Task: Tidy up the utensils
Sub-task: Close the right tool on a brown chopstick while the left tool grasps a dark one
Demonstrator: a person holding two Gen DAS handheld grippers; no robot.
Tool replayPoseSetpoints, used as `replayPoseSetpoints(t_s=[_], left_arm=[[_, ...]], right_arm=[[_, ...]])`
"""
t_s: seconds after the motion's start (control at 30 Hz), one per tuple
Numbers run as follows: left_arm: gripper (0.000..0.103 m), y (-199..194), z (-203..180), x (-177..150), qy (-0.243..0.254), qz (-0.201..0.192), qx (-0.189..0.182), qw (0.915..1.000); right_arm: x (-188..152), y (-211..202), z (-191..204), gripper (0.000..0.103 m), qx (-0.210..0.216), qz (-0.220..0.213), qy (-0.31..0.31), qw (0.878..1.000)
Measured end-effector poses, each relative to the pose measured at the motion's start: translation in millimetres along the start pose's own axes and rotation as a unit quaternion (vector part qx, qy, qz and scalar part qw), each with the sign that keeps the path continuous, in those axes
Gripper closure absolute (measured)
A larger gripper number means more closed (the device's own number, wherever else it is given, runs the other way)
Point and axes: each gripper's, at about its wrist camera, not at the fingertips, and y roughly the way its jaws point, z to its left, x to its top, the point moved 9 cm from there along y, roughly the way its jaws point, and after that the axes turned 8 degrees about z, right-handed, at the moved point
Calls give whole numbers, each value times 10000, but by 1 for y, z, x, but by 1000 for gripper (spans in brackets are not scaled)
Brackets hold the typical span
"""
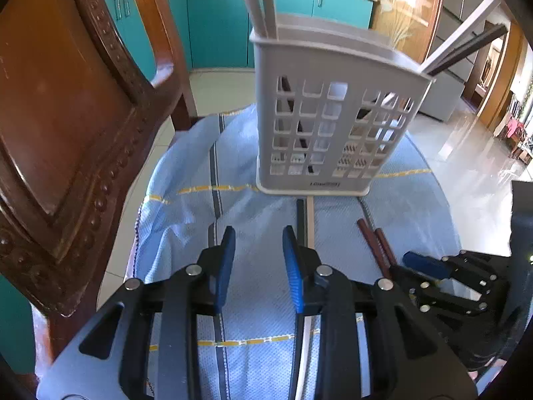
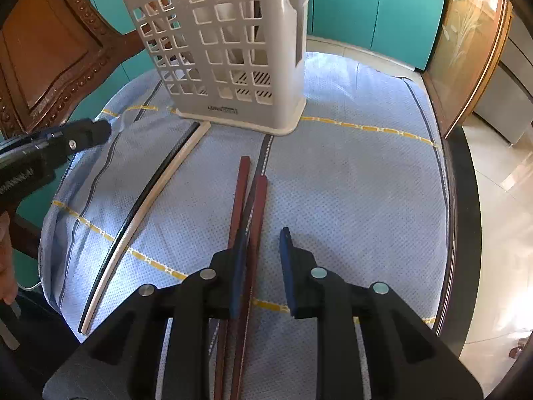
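L gripper (image 1: 259, 250) hung open over the blue cloth (image 1: 186, 180), w/ grey utensil basket (image 1: 333, 116) just ahead. Brown chopsticks (image 1: 376, 243) lay right of it, near R gripper (image 1: 429, 266).

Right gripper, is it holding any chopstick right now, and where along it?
Nothing is held. The right gripper is open over the brown chopsticks, which lie flat on the cloth; one passes between its fingers, not clamped.

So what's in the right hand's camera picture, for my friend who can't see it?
The open right gripper hovers over two brown chopsticks lying on a blue cloth, one running between its blue fingers. Behind stands a grey utensil basket, with a black chopstick and a white chopstick lying left, near the left gripper.
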Motion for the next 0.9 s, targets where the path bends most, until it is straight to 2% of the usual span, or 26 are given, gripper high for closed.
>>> replayPoseSetpoints(t_s=[0.1, 0.27, 0.4, 0.57, 0.73, 0.9], left_arm=[[73, 11, -2, -4, 25, 176, -19, 9998], [73, 24, -9, -12, 161, 335, -54, 9993], [73, 31, -16, -17, 222, 457, -263, 9984], [73, 49, -19, -25, 279, 676, -295, 9969], [73, 55, -24, -26, 284, 692, -390, 9964], [73, 63, -34, -23, 430, 652, -182, 9968]], right_arm=[[2, -3, 2, 81, 138, -45, -8, 9999], [4, 1, 1, 83, -198, -35, -144, 9997], [3, -2, -4, 83, -530, -31, -134, 9985], [3, -1, -7, 83, -433, -6, -85, 9990], [5, 0, -8, 82, -415, -5, -60, 9991], [9, -1, -6, 82, -323, -90, -45, 9994]])
